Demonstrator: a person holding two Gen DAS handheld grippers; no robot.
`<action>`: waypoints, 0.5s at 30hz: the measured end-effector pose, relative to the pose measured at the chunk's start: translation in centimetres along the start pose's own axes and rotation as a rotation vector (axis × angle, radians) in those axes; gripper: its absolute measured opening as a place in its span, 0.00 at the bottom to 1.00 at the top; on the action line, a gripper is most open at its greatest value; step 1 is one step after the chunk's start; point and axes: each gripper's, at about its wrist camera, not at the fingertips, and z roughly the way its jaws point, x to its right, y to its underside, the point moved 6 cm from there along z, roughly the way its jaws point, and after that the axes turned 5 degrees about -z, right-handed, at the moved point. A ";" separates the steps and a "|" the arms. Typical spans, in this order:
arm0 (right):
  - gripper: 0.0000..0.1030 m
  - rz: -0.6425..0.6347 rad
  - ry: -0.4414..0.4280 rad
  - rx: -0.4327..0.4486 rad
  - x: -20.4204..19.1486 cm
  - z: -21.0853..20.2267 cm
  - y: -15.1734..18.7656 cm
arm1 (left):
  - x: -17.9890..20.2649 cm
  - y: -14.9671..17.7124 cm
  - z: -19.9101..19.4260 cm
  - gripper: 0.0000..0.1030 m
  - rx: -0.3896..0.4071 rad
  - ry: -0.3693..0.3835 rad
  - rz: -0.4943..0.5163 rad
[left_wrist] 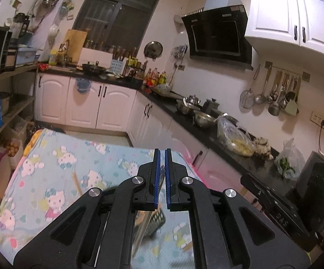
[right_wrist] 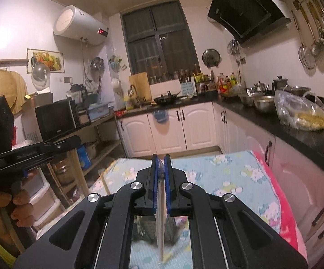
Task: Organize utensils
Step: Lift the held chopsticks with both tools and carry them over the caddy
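My left gripper (left_wrist: 162, 154) is shut on a thin utensil in clear wrap (left_wrist: 162, 176); its long pale end (left_wrist: 142, 232) hangs below the jaws. My right gripper (right_wrist: 161, 157) is shut on pale wrapped sticks (right_wrist: 161, 224) that look like chopsticks and point down. Both grippers are held above a table with a blue cartoon-cat cloth (left_wrist: 56, 163). A black mesh holder (left_wrist: 158, 220) (right_wrist: 147, 231) shows under each gripper. One loose chopstick (left_wrist: 77, 185) lies on the cloth. The left gripper (right_wrist: 72, 140) also appears in the right wrist view, held by a hand (right_wrist: 20, 208).
A black counter (left_wrist: 206, 132) along the right carries metal bowls (left_wrist: 203, 117), a bag of food (left_wrist: 236, 139) and bottles. Ladles hang on a wall rail (left_wrist: 276, 94). Open shelves with a microwave (right_wrist: 55, 117) stand left. White cabinets (right_wrist: 168, 130) line the far wall.
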 end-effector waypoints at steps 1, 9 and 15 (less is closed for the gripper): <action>0.05 -0.002 -0.001 0.007 0.0 0.1 -0.3 | 0.0 -0.5 0.3 0.00 0.014 -0.006 -0.001; 0.05 -0.024 -0.015 0.067 -0.5 1.8 -3.7 | -0.5 -3.5 2.3 0.00 0.094 -0.041 -0.026; 0.05 -0.035 -0.025 0.109 -0.9 3.2 -4.9 | -1.3 -4.2 4.6 0.00 0.115 -0.068 -0.063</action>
